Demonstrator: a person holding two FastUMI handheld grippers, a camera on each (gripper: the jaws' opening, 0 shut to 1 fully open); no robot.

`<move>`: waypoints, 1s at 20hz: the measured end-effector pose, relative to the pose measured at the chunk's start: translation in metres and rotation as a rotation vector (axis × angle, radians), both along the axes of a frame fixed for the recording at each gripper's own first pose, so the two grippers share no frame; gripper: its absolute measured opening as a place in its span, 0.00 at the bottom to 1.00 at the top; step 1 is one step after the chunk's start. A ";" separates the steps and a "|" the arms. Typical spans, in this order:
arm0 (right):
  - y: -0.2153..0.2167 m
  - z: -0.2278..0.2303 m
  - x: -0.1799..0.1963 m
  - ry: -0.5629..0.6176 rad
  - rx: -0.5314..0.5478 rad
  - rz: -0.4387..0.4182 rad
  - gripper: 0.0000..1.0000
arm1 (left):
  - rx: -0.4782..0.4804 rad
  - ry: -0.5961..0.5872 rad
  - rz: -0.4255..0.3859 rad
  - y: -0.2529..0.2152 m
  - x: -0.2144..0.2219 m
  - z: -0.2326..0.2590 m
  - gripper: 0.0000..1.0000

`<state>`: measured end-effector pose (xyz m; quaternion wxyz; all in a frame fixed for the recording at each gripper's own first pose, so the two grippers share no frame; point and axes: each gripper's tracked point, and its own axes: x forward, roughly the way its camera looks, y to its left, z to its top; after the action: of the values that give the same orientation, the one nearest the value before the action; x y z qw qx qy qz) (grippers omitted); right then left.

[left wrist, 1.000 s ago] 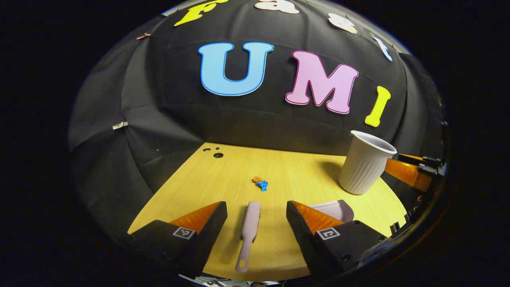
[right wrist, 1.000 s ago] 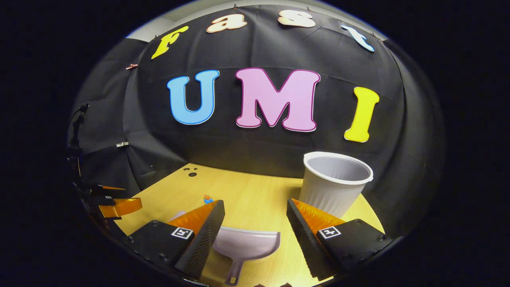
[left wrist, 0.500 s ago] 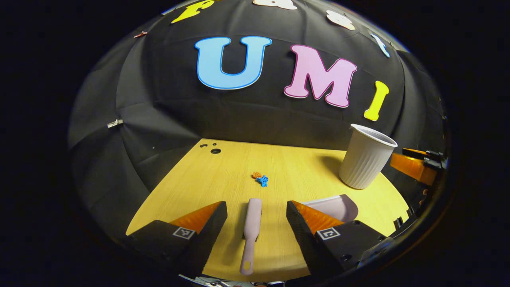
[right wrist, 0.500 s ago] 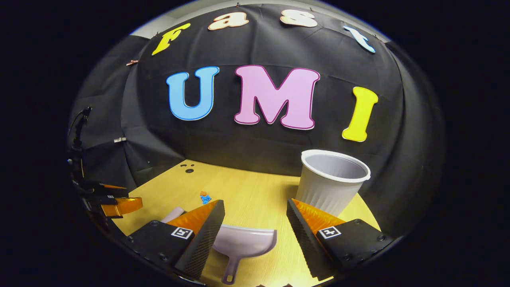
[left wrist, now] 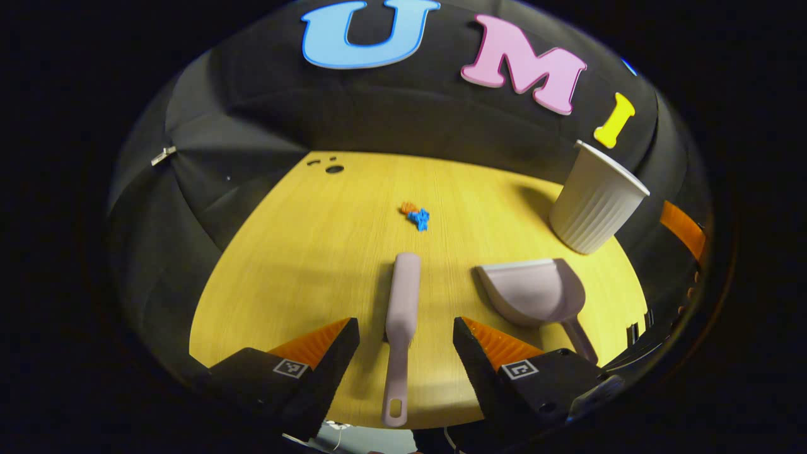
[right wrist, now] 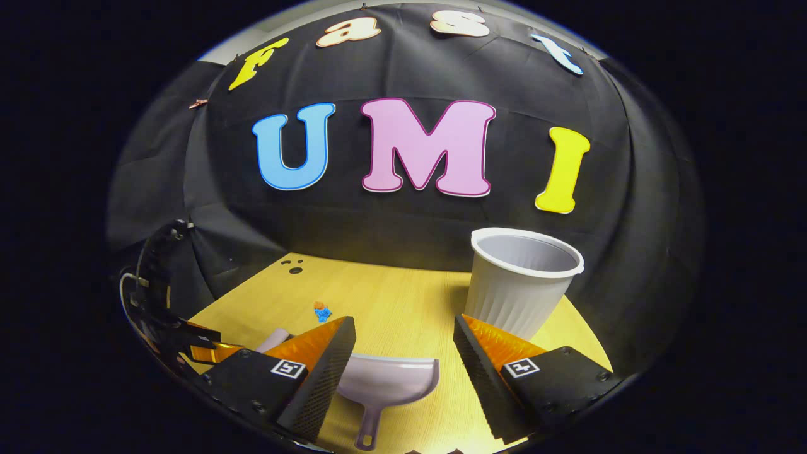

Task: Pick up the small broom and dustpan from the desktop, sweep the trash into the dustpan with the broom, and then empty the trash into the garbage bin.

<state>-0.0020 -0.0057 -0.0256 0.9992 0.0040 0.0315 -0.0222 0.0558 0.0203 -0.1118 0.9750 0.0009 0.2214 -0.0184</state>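
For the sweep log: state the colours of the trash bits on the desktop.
The trash is one orange bit and one blue bit, clearest in the left gripper view.

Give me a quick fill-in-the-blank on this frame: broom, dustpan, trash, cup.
1. The broom lies flat on the table between the open fingers of the ____ gripper.
2. In the right gripper view, the dustpan lies between the open fingers of the ____ gripper.
3. The orange and blue trash sits on the ____, past the broom's far end.
4. The white cup stands ____, mouth up.

Missing words: left; right; table; upright
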 end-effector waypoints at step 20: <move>-0.035 -0.066 -0.072 0.171 0.096 -0.195 0.98 | 0.154 0.299 -0.012 0.020 0.052 -0.094 0.74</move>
<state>-0.0738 -0.0403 -0.0919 0.9847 0.0528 0.1171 -0.1179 0.1076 0.0400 -0.2055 0.9281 0.0740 0.3649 -0.0069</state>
